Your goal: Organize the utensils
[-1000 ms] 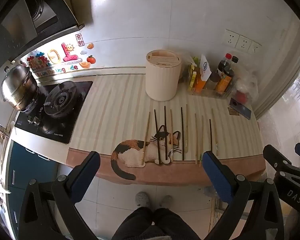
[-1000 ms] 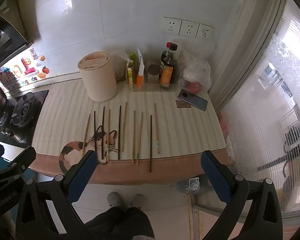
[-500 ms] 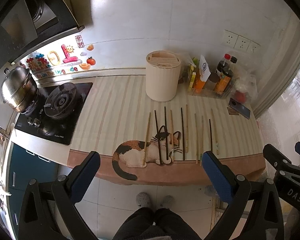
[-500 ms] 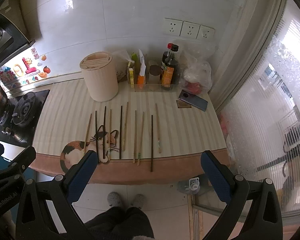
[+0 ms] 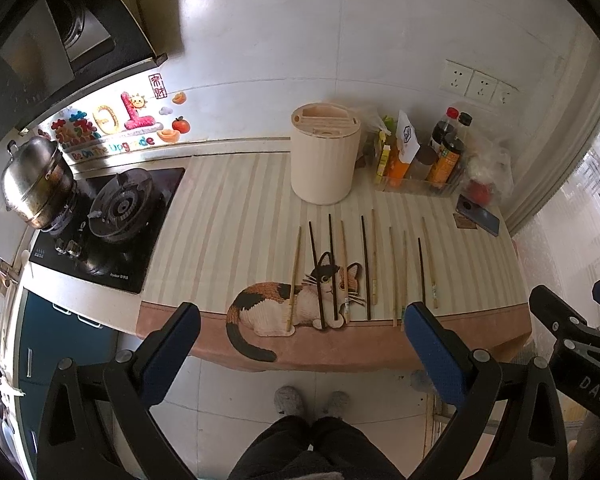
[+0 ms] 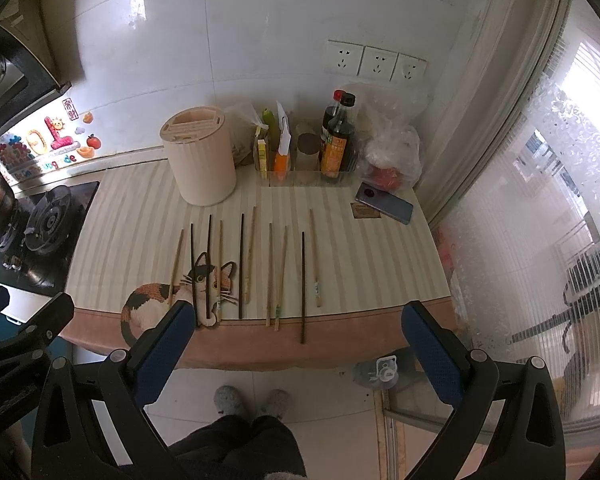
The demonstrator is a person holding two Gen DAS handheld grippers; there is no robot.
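Note:
Several chopsticks (image 5: 365, 268), some dark and some light wood, lie side by side on the striped counter mat (image 5: 236, 224); they also show in the right wrist view (image 6: 242, 264). A cream cylindrical utensil holder (image 5: 325, 160) with slots on top stands behind them, also in the right wrist view (image 6: 199, 160). My left gripper (image 5: 300, 344) is open and empty, held in front of the counter's edge. My right gripper (image 6: 296, 340) is open and empty, also short of the counter.
A gas hob (image 5: 112, 220) with a steel pot (image 5: 36, 184) is at the left. Sauce bottles and packets in a clear tray (image 5: 420, 160), a plastic bag (image 6: 392, 152) and a phone (image 6: 384, 202) stand at the back right. A window lies to the right.
Both grippers have moved slightly forward towards the counter. Nothing on the counter has moved.

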